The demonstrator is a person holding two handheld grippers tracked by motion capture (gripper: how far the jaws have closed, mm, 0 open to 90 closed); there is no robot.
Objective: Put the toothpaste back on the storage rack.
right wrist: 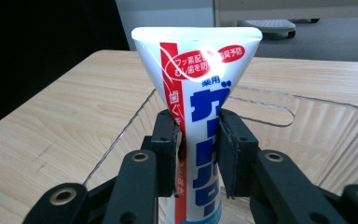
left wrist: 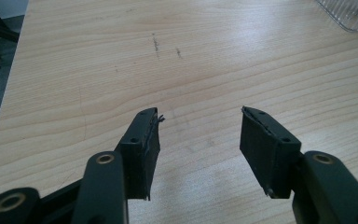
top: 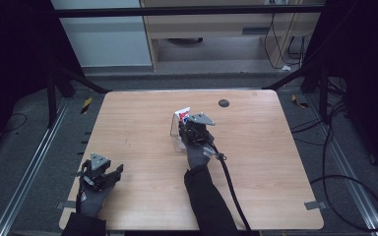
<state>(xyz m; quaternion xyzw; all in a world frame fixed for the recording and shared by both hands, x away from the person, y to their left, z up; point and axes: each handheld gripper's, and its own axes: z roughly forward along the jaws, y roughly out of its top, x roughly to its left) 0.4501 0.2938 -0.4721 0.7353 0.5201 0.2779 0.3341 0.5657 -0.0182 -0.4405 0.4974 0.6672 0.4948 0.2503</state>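
A white toothpaste tube (right wrist: 200, 88) with red and blue print stands upright, crimped end up, inside a clear plastic container (right wrist: 307, 100). My right gripper (right wrist: 198, 135) has a jaw on each side of the tube; the right pad lies against it, and a thin dark gap shows at the left pad. In the high view the tube (top: 183, 114) and container (top: 175, 133) sit mid-table with the right gripper (top: 185, 126) just behind them. My left gripper (top: 114, 173) rests near the table's front left corner, and its jaws stand wide apart over bare wood (left wrist: 200, 135).
A small black round disc (top: 223, 103) lies on the table toward the far right. The right gripper's cable (top: 229, 182) trails back over the front edge. Part of the container's ribbed corner (left wrist: 349, 14) shows at the top right of the left gripper view.
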